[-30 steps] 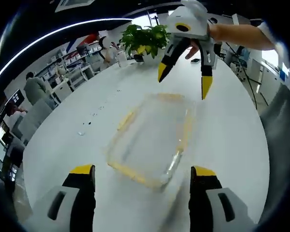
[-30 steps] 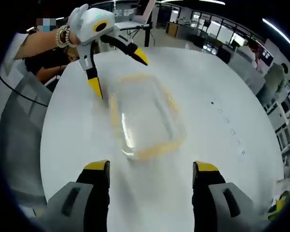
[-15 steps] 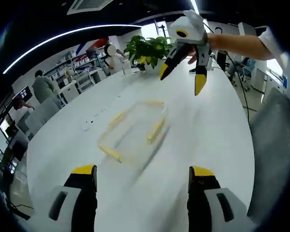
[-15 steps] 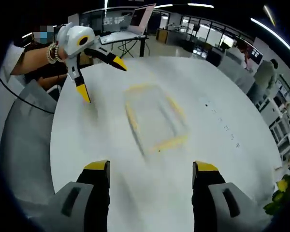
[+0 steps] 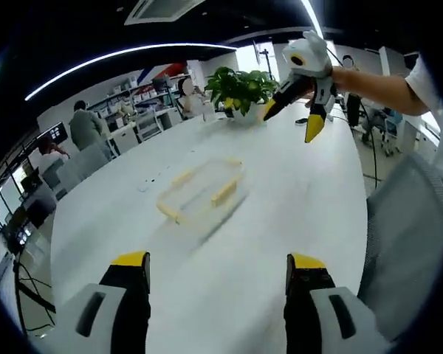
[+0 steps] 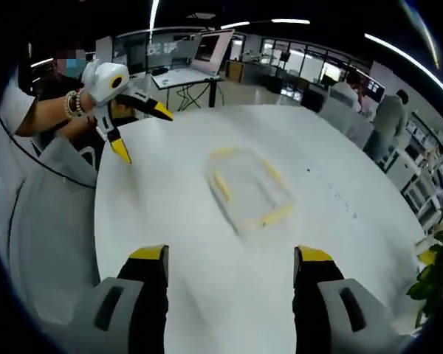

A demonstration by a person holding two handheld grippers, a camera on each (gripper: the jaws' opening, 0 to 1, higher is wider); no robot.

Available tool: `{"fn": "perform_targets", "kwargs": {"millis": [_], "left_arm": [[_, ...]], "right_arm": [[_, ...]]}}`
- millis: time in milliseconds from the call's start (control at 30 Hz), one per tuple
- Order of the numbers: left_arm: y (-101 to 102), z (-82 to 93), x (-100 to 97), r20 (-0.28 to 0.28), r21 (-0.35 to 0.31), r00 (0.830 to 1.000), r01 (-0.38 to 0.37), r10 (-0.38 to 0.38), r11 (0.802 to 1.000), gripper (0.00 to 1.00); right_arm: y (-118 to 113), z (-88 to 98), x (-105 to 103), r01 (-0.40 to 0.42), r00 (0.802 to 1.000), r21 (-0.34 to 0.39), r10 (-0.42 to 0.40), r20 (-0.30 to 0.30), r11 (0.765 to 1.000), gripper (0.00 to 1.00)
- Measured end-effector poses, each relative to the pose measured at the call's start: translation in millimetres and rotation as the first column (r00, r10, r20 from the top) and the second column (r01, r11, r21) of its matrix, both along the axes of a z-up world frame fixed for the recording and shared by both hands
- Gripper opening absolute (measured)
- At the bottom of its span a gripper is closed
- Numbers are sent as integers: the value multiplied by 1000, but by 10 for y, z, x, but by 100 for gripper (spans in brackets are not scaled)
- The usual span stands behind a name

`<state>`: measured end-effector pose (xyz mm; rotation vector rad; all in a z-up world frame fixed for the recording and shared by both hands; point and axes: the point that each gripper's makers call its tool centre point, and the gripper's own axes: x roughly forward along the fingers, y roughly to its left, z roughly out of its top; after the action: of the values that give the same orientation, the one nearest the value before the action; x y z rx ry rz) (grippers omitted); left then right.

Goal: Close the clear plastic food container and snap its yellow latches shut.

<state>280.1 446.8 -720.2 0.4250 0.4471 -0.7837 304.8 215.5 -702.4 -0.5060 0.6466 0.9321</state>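
Observation:
The clear plastic container (image 5: 201, 193) with yellow latches lies flat on the white table (image 5: 280, 199), its lid on top; blur hides whether the latches are snapped. In the left gripper view my left gripper (image 5: 218, 262) stands open well short of the container, nothing between its jaws. My right gripper (image 5: 291, 120) hangs open in the air beyond the container, held by a hand. In the right gripper view the container (image 6: 249, 188) sits mid-table, my right gripper (image 6: 231, 254) is open and far back from it, and the left gripper (image 6: 142, 131) hovers open at the upper left.
A potted plant (image 5: 240, 87) stands at the table's far end. Grey chairs (image 5: 406, 236) (image 6: 52, 221) flank the table edge. People sit at desks in the background. Small dark specks (image 6: 332, 195) dot the table beside the container.
Both grippers have drawn back and upward from the container, which now looks smaller and farther in both views. Both stay open. The container lies where it was.

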Motion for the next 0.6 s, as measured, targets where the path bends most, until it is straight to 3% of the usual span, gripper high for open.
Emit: {"fn": "perform_targets", "kwargs": {"millis": [167,267,433,600], "left_arm": [[116,52,-228,11,-24,1000,-20,20,1000,70],[147,114,-388,13,-89,999,-32,33,996,70],[264,182,-581,34,-123,997,-68,73,990,69],[396,180,-741,49,-165,990,-125,135,978,67]], "right_arm": [[12,58,-234,14,999,15,-15,43,1000,65],[29,79,-399,37,997,41,-39,69,998,66],[72,65,-634,72,992,78,-79,98,994,66],[52,84,-769,203,961,155,-227,155,967,66]]}}
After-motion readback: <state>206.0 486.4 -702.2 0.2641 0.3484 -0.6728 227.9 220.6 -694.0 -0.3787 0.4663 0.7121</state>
